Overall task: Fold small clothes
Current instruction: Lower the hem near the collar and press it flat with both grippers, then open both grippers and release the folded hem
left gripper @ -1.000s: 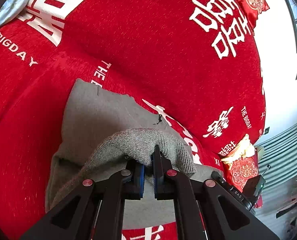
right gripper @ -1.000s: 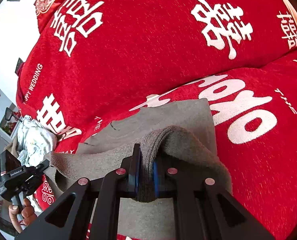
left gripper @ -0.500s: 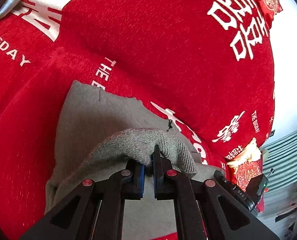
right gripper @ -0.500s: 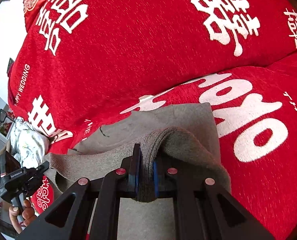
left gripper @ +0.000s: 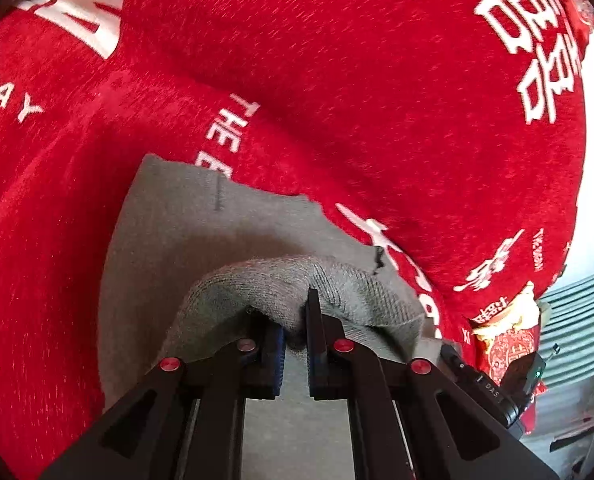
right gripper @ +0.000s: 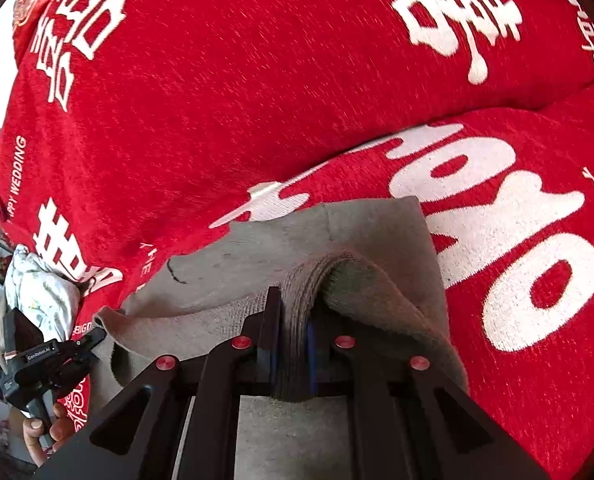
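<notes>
A grey knit garment [left gripper: 201,232] lies on a red sofa cover with white lettering [left gripper: 337,100]. My left gripper [left gripper: 295,320] is shut on a raised fold of the garment's near edge, held over the flat part. My right gripper [right gripper: 293,320] is shut on another raised fold of the same garment [right gripper: 361,236], near its right side. The right gripper's body shows at the lower right of the left wrist view [left gripper: 493,392]. The left gripper and the hand holding it show at the lower left of the right wrist view [right gripper: 45,360].
The red sofa backrest [right gripper: 257,80] rises just behind the garment. A crumpled white cloth [right gripper: 41,296] lies at the left. A red and gold cushion [left gripper: 505,340] sits at the right end, with a grey slatted wall beyond.
Both grippers have carried the held folds forward toward the backrest, over the garment's flat part. Their grip has not changed.
</notes>
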